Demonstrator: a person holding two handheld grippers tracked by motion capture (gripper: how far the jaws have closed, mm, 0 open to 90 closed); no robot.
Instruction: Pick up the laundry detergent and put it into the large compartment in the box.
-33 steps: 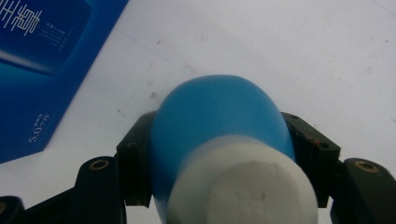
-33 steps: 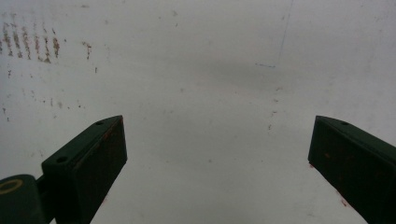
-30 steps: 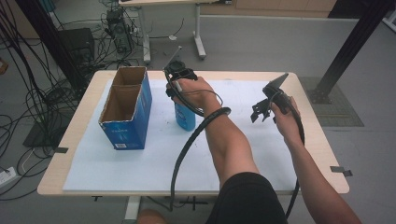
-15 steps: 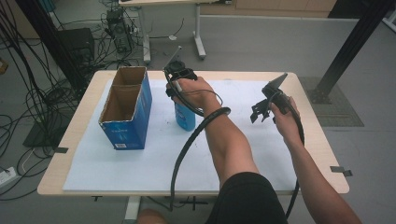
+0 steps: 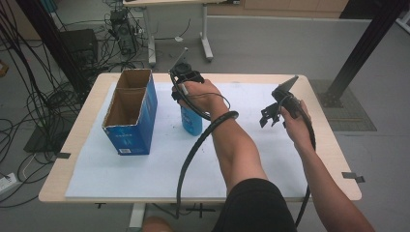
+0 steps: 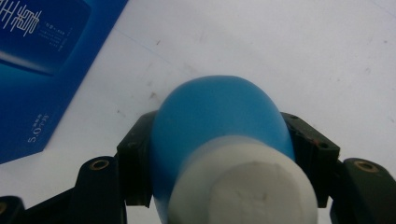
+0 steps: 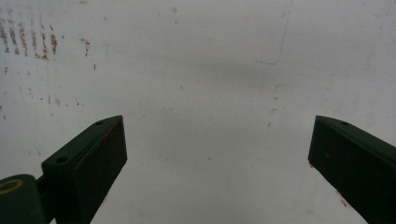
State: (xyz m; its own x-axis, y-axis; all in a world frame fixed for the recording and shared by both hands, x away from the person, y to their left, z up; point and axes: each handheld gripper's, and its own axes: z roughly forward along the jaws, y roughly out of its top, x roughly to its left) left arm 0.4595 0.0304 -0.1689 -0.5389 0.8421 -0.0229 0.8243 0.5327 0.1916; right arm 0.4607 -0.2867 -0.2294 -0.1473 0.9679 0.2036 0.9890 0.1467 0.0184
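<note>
Looking down from the high view, the blue bottle (image 5: 191,121) is being held upright on the white table cover (image 5: 145,166), just right of the open blue box (image 5: 129,113), its long axis standing vertical under the left gripper (image 5: 186,94). The right gripper (image 5: 269,116) is being held apart, above the cover's right side.

Along the left gripper view, the bottle (image 6: 219,135) is being clamped by the 2 jaws on its blue body, its white cap (image 6: 245,189) pointing toward the camera.

In the right gripper view, the right gripper (image 7: 217,163) is being kept wide open, nothing being held between its jaws.
</note>
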